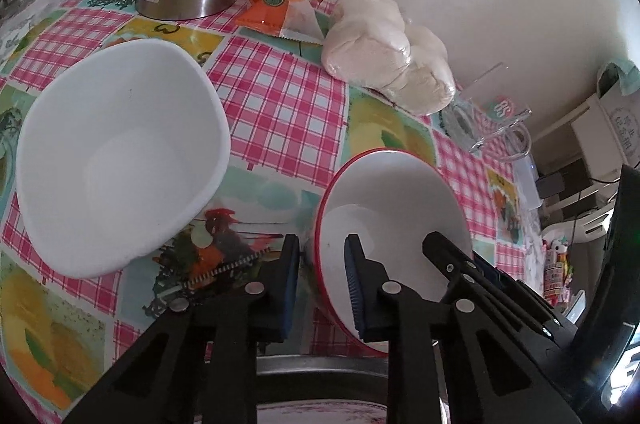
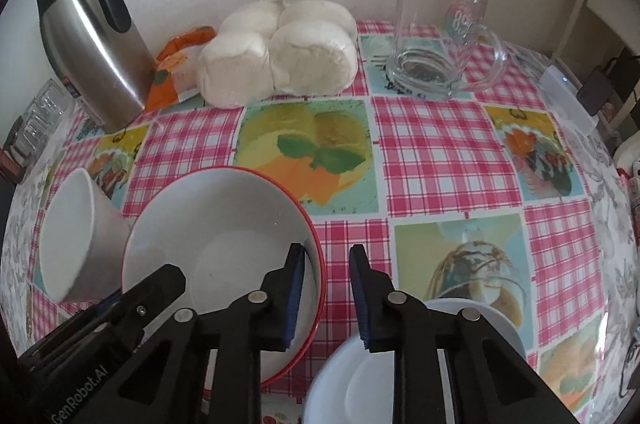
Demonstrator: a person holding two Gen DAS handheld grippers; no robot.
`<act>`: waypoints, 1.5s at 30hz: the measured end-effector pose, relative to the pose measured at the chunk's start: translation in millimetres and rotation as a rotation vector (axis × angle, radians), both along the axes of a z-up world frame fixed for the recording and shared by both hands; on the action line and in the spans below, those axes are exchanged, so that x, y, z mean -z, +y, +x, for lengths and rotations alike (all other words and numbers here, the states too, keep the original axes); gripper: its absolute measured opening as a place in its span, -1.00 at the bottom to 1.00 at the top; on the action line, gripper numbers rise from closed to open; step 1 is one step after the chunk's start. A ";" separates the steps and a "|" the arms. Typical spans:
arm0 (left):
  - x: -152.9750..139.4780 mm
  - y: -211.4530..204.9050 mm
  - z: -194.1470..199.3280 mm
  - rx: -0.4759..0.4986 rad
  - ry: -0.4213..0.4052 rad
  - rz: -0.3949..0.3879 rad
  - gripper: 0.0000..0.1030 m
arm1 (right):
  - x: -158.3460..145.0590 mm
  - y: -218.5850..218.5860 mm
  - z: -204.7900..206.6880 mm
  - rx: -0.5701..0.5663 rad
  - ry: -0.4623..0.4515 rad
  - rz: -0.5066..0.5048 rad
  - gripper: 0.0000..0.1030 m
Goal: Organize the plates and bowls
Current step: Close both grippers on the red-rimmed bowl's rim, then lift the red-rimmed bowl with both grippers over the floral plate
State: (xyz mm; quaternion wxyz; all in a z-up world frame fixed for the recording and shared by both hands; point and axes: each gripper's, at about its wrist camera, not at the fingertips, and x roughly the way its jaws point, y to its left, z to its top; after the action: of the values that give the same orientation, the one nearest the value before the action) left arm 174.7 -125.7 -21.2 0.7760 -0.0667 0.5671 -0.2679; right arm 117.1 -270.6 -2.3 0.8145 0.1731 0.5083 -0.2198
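Lifting evenly is advised: the red-rimmed white ceramic bowl (image 2: 224, 256), on the desk (image 2: 440, 152) beside the plain white bowl (image 1: 120, 156), is pinched at opposite rims by the left claw (image 1: 322, 288) and right claw (image 2: 326, 296).

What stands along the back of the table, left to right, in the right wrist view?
Clear glassware at the table's left edge → steel thermos jug → orange snack packet → bag of white buns → glass mug.
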 end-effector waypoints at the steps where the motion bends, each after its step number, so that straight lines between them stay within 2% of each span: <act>1: 0.6 -0.5 0.1 -0.002 -0.001 0.008 -0.53 | 1.0 0.2 0.9 -0.001 0.001 0.002 -0.54; 4: 4.0 -4.4 -0.5 0.005 -0.004 0.034 -0.56 | 2.6 2.7 3.3 -0.009 0.013 -0.011 -0.55; 10: 7.9 -0.5 4.4 -0.008 0.020 0.001 -0.56 | 5.4 2.9 6.2 -0.009 0.018 -0.007 -0.61; 13: 7.9 1.8 4.8 -0.004 0.021 -0.019 -0.60 | 5.9 2.8 6.1 -0.013 0.008 0.008 -0.76; 20: 8.5 -1.2 4.4 0.004 0.017 -0.016 -0.60 | -0.1 -0.1 2.2 0.010 -0.036 0.047 -0.76; 29: 1.6 -5.9 -1.2 0.026 0.001 -0.033 -0.60 | -12.2 -2.4 -6.1 0.025 -0.066 0.036 -0.76; 37: -28.3 -4.5 -12.0 0.042 -0.053 -0.057 -0.60 | -40.6 3.2 -21.9 0.031 -0.120 0.008 -0.76; 45: -56.8 4.6 -34.9 0.073 -0.103 -0.031 -0.60 | -67.3 18.2 -50.7 0.053 -0.188 0.021 -0.76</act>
State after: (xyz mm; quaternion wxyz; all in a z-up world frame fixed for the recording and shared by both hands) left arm 139.8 -121.1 35.6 0.7927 -0.0439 0.5244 -0.3079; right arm 66.5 -252.4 65.0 0.8505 0.2149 0.4273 -0.2188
